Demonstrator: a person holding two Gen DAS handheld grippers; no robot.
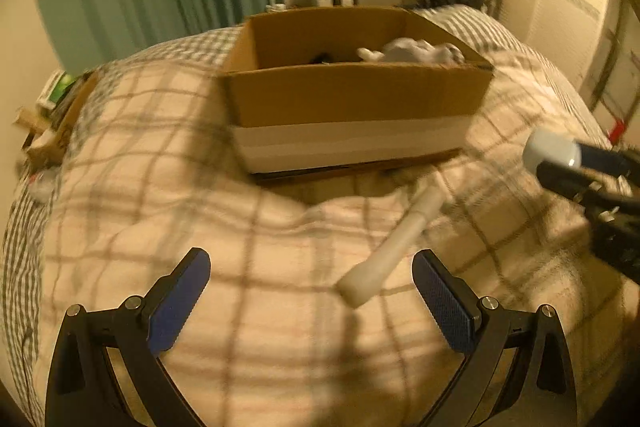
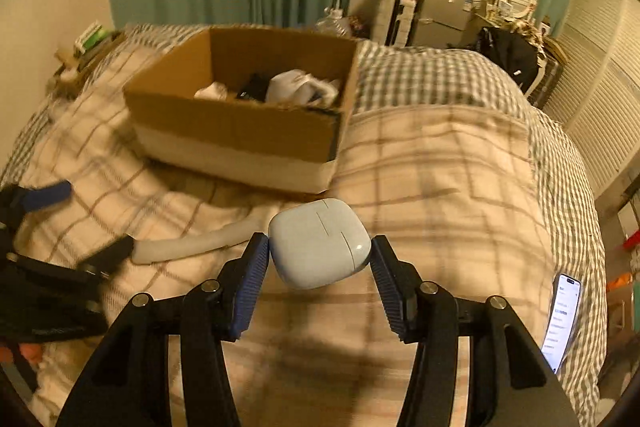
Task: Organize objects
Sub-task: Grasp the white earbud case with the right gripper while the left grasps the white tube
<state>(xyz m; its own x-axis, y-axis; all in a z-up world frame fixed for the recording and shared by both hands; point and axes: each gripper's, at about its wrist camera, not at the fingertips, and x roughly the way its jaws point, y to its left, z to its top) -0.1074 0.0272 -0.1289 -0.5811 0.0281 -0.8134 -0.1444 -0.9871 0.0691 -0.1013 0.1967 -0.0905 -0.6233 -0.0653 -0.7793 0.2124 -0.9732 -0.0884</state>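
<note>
My right gripper [image 2: 319,259] is shut on a pale blue earbud case [image 2: 318,247], held above the plaid blanket; the case also shows in the left wrist view [image 1: 550,149]. My left gripper [image 1: 311,291] is open and empty, low over the blanket, with a white tube-shaped object [image 1: 394,247] lying between and just ahead of its fingertips. The tube also shows in the right wrist view [image 2: 192,243]. An open cardboard box [image 1: 356,95] stands on the bed beyond, with white and dark items inside [image 2: 280,89].
A phone [image 2: 562,319] with its screen lit lies on the blanket at the right. Green curtains, a cluttered desk and a bedside shelf [image 1: 52,107] surround the bed. The blanket [image 1: 160,187] is rumpled in front of the box.
</note>
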